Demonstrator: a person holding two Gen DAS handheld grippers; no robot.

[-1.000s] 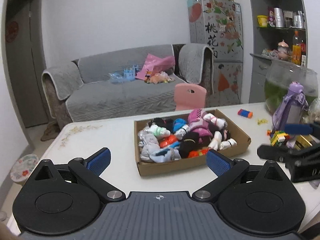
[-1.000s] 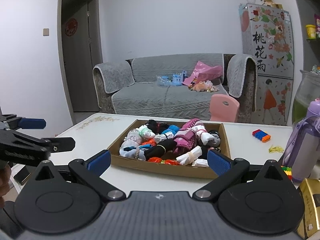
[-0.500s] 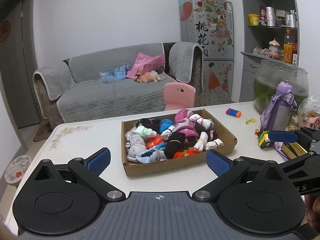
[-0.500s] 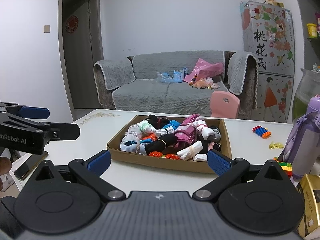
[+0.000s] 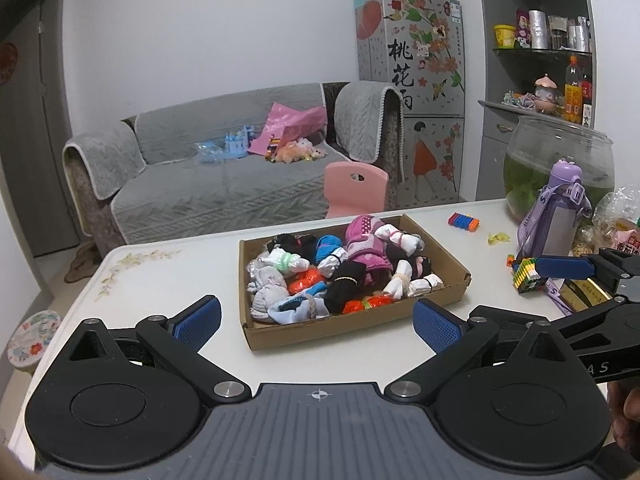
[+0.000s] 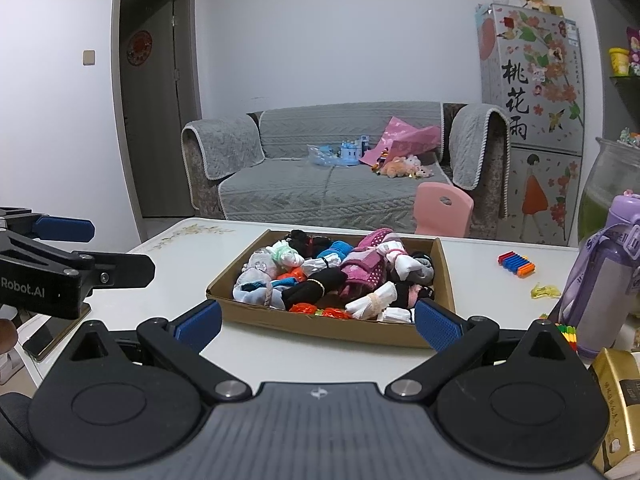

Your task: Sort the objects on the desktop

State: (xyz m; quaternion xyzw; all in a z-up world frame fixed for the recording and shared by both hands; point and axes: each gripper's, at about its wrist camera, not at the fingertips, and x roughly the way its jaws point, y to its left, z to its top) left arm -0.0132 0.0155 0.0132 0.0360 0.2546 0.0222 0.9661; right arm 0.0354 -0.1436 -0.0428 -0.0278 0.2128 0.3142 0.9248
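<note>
A shallow cardboard box full of rolled socks in white, black, pink, blue and orange sits mid-table, also in the right wrist view. My left gripper is open in front of the box's near wall, with nothing between its blue pads. My right gripper is open too, facing the same wall from the right. Each gripper shows in the other's view: the right gripper at the right edge, the left gripper at the left edge. Both hover above the table, apart from the box.
Right of the box stand a purple water bottle, a colourful block cube, a gold carton, a fish bowl and a snack bag. A striped block toy and a yellow clip lie behind. A phone lies left.
The left wrist view has shifted so the box sits further left and smaller, with more of the bottle side showing. The right gripper moved slightly. Both stay open and hold nothing.
</note>
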